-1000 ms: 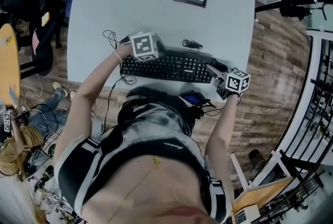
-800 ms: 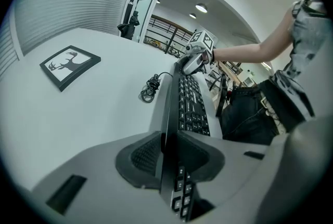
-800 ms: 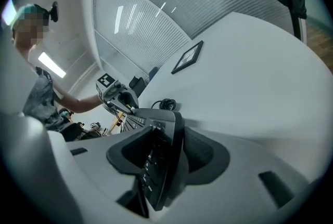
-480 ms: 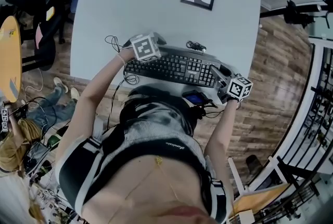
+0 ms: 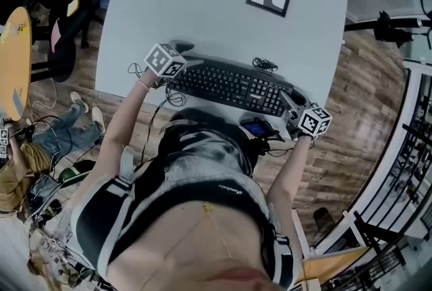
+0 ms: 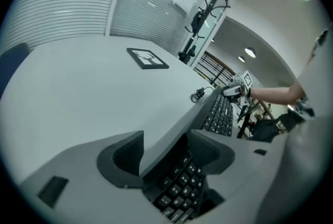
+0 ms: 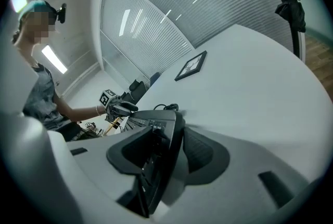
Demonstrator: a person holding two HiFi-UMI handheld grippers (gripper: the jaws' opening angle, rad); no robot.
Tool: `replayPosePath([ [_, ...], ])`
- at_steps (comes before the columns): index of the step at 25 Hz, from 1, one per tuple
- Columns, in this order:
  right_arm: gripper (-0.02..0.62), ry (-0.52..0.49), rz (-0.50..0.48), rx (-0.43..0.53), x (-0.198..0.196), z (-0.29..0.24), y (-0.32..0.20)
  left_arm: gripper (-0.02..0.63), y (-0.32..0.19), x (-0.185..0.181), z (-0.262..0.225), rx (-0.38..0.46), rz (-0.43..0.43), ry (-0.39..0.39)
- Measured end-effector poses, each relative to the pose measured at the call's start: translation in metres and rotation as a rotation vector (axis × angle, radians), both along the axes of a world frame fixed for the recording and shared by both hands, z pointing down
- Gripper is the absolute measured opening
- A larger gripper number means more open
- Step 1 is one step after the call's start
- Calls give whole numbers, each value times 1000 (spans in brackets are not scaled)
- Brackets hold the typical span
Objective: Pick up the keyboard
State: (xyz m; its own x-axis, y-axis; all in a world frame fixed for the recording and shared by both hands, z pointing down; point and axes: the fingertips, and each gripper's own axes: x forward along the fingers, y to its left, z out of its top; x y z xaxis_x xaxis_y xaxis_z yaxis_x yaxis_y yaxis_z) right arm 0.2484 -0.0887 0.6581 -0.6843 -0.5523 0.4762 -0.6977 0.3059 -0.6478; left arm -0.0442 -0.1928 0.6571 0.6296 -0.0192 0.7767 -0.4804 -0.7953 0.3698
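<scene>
Currently: keyboard (image 5: 233,86) lies flat on table (image 5: 202,6), along the near edge, with a gripper at each end.

Left gripper (image 6: 166,151): jaws spread, having just been opening. The keyboard's left end stands between them, but the pads do not press on it.

Right gripper (image 7: 166,151): jaws have just closed in and now pinch the right end edge-on.

Judgement: grasp half made; lift not begun.

Risks from here:
- Lifting before the left side clamps. One end would carry the load, and the keyboard would likely pivot about the right pads and twist out.
- Left jaws closing over the key rows instead of the frame. Keycaps give, so the hold could slide.
- Right pinch takes only the thin end, so any tilt between the hands may lever it loose.
- Cable coil (image 5: 264,65) just behind the keyboard, with more cable trailing by the left wrist. Either could snag or drag on the way up.
- Near edge is close, so a slip would send it to the floor.
</scene>
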Motion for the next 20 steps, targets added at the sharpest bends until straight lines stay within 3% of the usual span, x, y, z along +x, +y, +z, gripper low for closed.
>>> replayPosePath([
  [3, 184, 15, -7, 24, -1, -4, -1, 275, -5, -25, -1, -6, -118, 33],
  [10, 186, 49, -26, 47, -3, -10, 0, 288, -1, -62, 3, -33, -208, 53],
  [17, 187, 63, -24, 42, 0, -6, 3, 307, 12, -72, 13, -139, -224, 156],
  [20, 189, 63, -14, 37, 0, -6, 4, 314, 21, -74, 20, -221, -225, 209],
])
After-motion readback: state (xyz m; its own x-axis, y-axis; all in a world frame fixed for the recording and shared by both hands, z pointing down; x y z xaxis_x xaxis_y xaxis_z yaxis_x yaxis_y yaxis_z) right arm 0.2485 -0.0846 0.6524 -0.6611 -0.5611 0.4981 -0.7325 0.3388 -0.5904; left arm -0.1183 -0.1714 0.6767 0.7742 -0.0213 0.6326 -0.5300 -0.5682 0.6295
